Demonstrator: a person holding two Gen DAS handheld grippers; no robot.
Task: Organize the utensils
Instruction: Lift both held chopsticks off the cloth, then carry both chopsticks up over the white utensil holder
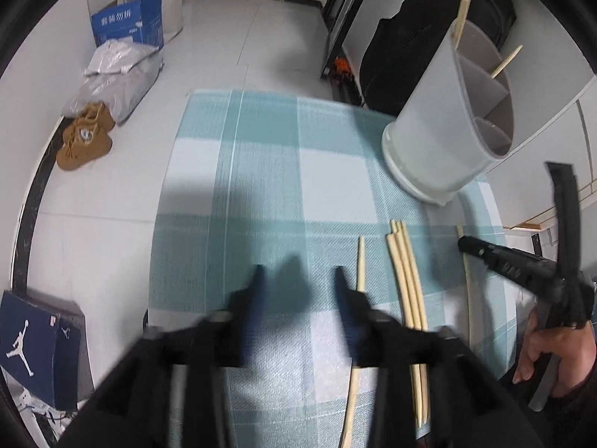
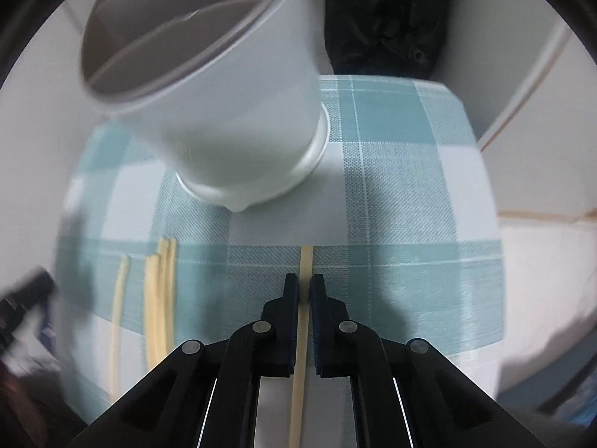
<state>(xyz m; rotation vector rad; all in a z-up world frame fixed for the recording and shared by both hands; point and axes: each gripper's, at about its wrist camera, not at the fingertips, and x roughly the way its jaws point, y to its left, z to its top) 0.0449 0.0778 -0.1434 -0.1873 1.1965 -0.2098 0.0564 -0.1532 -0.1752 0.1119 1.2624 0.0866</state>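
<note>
Chopsticks: two in holder (image 1: 440, 127); four loose on counter (image 1: 268, 171); fifth (image 2: 305, 291) clamped in right gripper (image 2: 305, 287) fingers; left gripper (image 1: 298, 276) fingers apart, empty.

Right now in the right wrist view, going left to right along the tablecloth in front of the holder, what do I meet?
Single chopstick → bundle of chopsticks → chopstick clamped in the right hand-held gripper.
</note>
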